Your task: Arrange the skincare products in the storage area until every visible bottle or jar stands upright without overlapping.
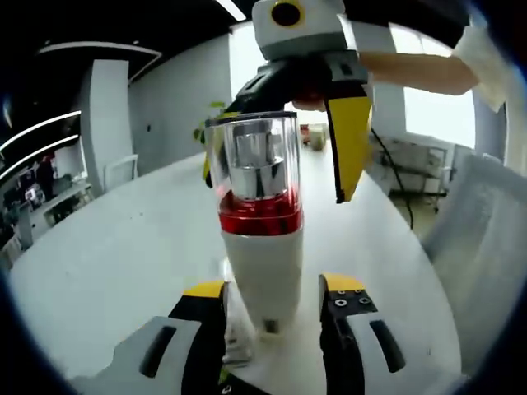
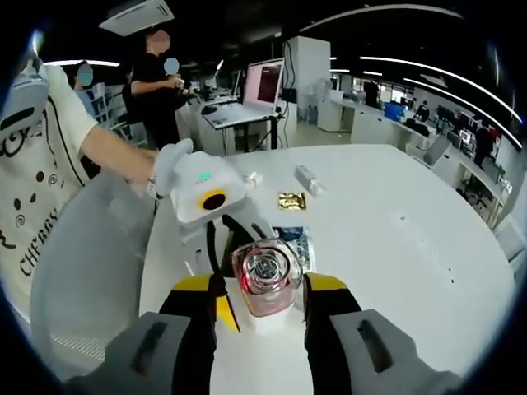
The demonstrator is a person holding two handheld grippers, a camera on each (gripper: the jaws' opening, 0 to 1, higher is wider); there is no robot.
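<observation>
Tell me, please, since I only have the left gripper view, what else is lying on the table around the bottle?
Observer: A gold packet lies flat on the table, beyond the bottle.
Operator: Thank you. Is anything else out there?
Observer: Yes, a small white box lies just past that packet, apart from it.

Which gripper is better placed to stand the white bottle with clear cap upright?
Left: its gripper brackets the white bottle's base near the table; the right gripper only brackets the cap.
</observation>
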